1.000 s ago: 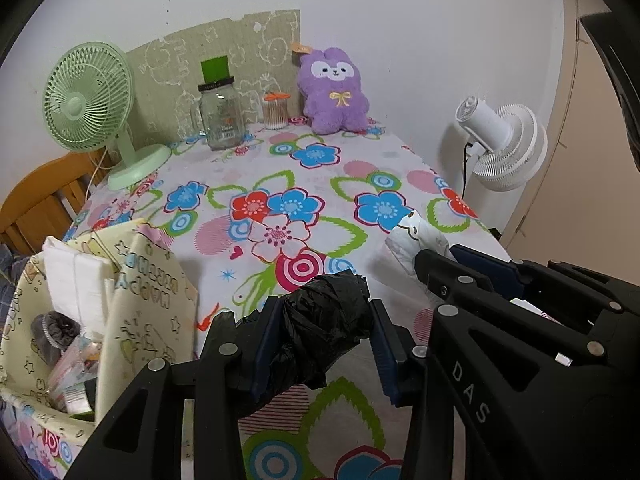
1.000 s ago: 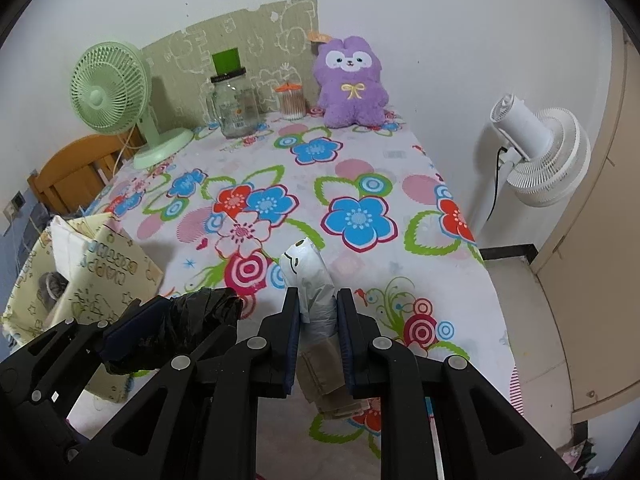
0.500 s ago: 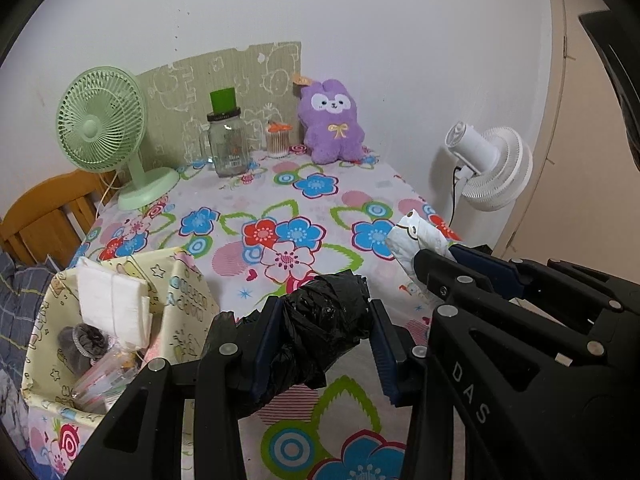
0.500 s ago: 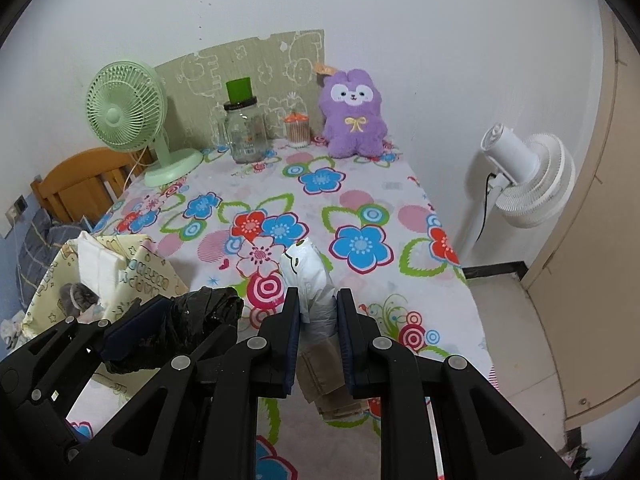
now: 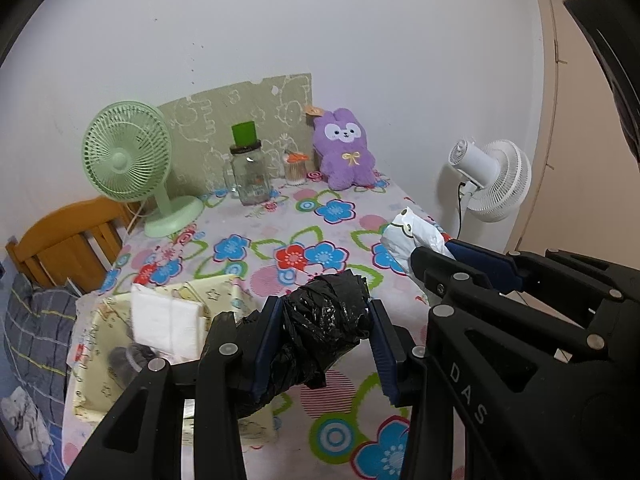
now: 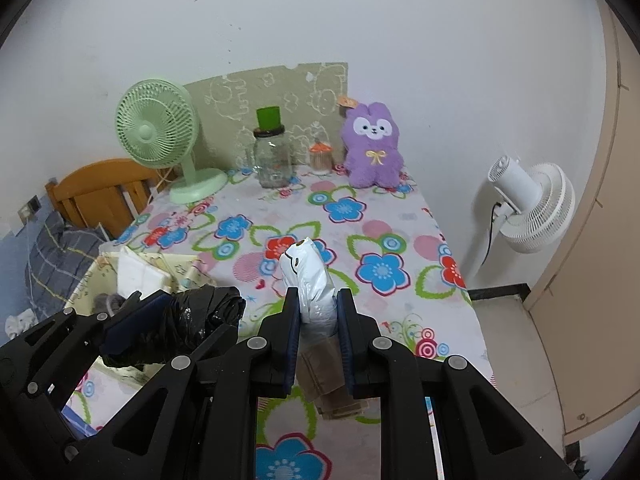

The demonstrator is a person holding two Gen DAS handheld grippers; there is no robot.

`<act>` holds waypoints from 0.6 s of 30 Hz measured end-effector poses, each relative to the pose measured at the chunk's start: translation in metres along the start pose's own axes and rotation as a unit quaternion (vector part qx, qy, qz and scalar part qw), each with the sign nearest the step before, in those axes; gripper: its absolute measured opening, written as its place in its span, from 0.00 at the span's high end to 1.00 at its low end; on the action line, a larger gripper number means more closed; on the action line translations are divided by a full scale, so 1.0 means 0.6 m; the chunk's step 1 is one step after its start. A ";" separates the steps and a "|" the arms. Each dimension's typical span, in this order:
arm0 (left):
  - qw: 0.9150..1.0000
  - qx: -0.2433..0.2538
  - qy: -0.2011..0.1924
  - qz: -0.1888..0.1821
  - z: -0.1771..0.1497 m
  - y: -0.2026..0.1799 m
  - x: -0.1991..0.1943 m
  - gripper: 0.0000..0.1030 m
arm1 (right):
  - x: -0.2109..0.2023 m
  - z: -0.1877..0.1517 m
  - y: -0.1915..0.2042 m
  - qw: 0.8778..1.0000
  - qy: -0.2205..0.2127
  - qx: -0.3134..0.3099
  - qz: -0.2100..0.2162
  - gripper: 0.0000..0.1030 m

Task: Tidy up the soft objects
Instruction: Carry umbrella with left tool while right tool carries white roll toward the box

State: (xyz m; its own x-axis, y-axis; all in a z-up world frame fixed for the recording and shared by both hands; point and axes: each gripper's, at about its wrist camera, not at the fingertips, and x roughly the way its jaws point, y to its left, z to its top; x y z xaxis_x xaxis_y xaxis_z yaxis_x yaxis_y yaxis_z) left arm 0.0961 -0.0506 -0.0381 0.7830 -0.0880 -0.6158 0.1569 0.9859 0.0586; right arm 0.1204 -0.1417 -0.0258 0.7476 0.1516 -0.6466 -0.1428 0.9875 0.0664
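While the left gripper jaws clamp a black bag roll and the right gripper jaws a white bag roll, both look mid-carry, next needing release over the fabric bin at nine o'clock.

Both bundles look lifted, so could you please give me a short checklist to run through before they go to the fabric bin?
1. Left gripper clamps the black bag: ok.
2. Right gripper clamps the white bag: ok.
3. Both bags clear of the table: ok.
4. Bin open at the top: ok.
5. Room left in the bin: cannot tell; a white cloth and other items already sit inside.
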 end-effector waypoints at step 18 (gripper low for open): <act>0.999 -0.027 -0.015 0.026 -0.017 0.102 -0.026 0.57 | -0.003 0.009 0.105 0.999 -0.016 -0.009 0.038 0.80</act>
State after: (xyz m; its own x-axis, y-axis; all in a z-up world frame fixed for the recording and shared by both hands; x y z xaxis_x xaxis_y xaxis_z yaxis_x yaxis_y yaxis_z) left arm 0.0875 0.0125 -0.0328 0.8069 -0.0394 -0.5894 0.0834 0.9954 0.0477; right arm 0.1137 -0.0797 -0.0166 0.7541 0.2273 -0.6162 -0.2112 0.9723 0.1001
